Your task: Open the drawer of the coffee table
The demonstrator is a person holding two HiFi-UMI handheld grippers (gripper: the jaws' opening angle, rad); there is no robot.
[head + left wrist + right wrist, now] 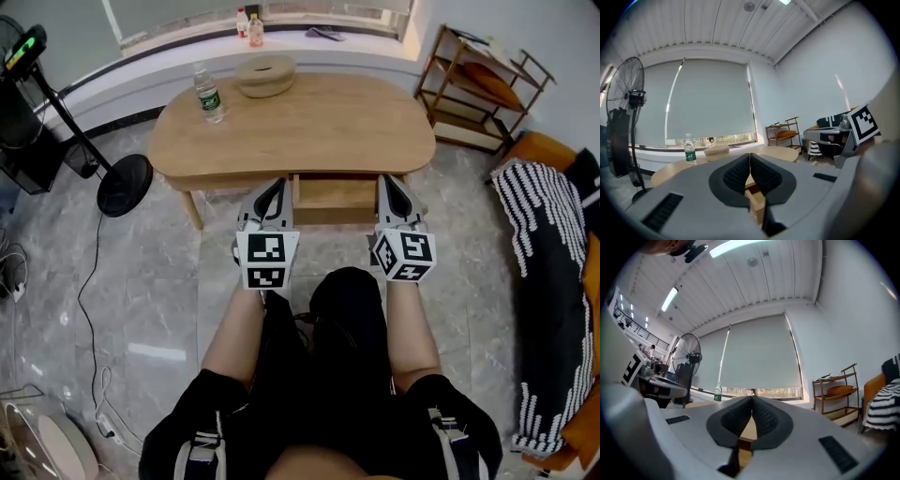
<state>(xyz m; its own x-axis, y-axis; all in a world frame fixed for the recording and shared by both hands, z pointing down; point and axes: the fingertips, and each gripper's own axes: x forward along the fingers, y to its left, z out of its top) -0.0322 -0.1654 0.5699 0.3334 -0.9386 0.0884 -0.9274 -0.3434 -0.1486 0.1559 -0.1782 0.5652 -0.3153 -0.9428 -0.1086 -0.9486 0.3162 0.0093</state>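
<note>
Drawer point(333, 195), edges hidden, sits between left hand-held gripper point(277, 184) and right hand-held gripper point(388, 180), both pressed together, empty.

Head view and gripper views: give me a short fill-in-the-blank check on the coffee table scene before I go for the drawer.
1. The clear plastic bottle with a green label stands ____ on the oval light-wood coffee table.
2. The left gripper and the right gripper both have their jaws ____, nothing between them.
3. In the head view, the black pedestal fan stands on the floor at the table's ____ side.
Missing words: upright; shut; left.
</note>
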